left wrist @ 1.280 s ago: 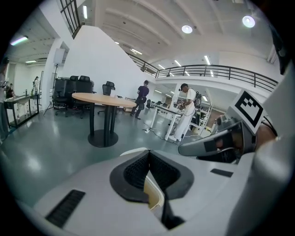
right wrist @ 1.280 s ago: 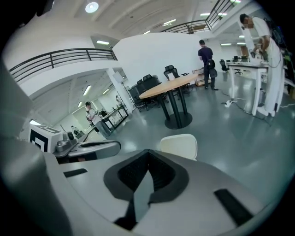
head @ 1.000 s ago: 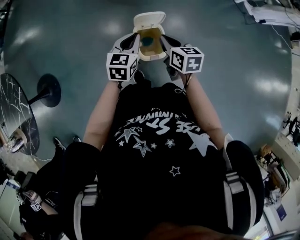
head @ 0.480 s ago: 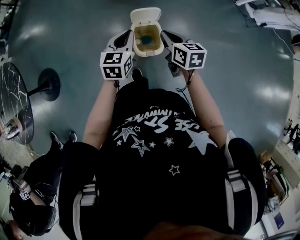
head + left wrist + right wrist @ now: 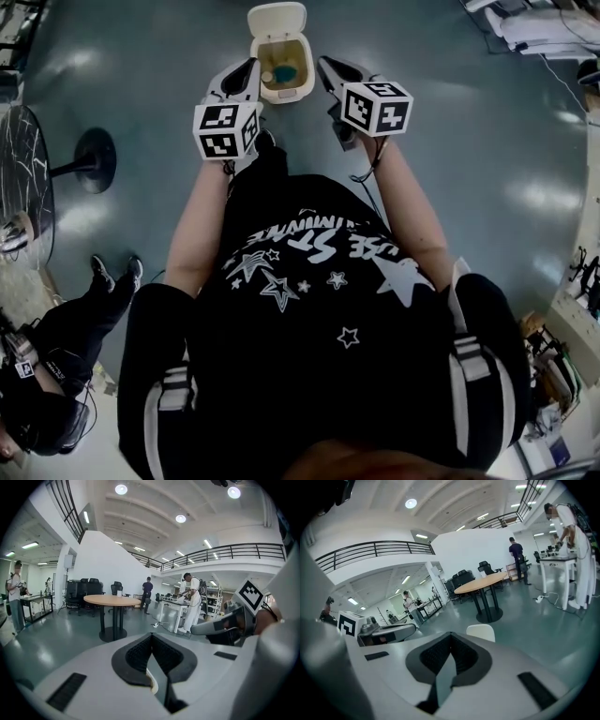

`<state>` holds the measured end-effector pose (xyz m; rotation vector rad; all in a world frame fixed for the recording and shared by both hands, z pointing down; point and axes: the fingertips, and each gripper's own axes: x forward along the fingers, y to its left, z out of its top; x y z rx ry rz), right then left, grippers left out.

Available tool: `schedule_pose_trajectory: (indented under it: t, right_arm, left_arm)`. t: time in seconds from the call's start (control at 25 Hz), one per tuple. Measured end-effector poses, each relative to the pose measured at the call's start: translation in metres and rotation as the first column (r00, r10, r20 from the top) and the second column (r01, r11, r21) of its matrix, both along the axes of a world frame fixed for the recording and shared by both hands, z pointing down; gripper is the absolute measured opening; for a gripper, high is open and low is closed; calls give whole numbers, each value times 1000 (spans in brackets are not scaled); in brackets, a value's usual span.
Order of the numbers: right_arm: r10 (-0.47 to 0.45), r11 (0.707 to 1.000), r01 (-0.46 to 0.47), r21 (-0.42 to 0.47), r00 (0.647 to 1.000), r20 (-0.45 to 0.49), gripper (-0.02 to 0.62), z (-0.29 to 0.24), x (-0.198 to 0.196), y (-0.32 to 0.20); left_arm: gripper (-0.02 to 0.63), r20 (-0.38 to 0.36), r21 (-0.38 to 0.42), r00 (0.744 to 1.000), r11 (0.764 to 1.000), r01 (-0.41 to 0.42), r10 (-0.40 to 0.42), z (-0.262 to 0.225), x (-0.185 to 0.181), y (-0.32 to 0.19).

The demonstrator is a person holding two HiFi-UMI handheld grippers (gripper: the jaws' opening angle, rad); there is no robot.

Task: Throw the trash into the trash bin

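The cream trash bin [image 5: 279,64] stands on the grey floor at the top of the head view, lid flipped open, with a teal piece and a small pale piece inside. My left gripper [image 5: 250,67] hovers just left of the bin and my right gripper [image 5: 324,65] just right of it, both slightly nearer to me than the bin. In each gripper view the jaws meet at their tips with nothing between them. The open lid [image 5: 481,632] peeks over the right gripper [image 5: 451,638]. A cream sliver of the bin [image 5: 151,682] shows under the left gripper [image 5: 152,637].
A black pedestal base [image 5: 91,159] of a glass table stands on the floor to the left. A person [image 5: 56,375] is at the lower left. A round wooden table [image 5: 112,601] stands ahead, with people at benches beyond. Desks [image 5: 534,28] line the right side.
Both grippers have risen and drawn back from the bin, which now looks smaller and farther up in the head view. The person at the lower left has shifted.
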<state>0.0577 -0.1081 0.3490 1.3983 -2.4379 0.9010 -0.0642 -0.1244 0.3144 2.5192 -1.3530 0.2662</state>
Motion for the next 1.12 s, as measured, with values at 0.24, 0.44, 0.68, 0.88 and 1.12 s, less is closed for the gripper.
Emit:
schedule_pose_trajectory:
  t: [0.24, 0.44, 0.68, 0.88, 1.12]
  right_arm:
    - [-31, 999, 31, 39, 1000, 7, 6, -9, 16, 51]
    - [-41, 997, 40, 62, 999, 19, 6, -17, 38, 97]
    - [-77, 995, 73, 73, 995, 57, 6, -18, 46, 144]
    - [-92, 993, 84, 82, 991, 94, 6, -23, 48, 173]
    - [-89, 994, 82, 71, 992, 92, 6, -14, 54, 187]
  left_arm:
    - [11, -4, 30, 1000, 999, 26, -26, -8, 17, 51]
    - [11, -3, 49, 999, 998, 35, -35, -17, 38, 102]
    - [11, -4, 75, 997, 995, 72, -72, -27, 47, 159]
    - [11, -2, 84, 996, 993, 88, -88, -31, 50, 191]
    - [11, 4, 73, 997, 994, 82, -83, -25, 54, 209]
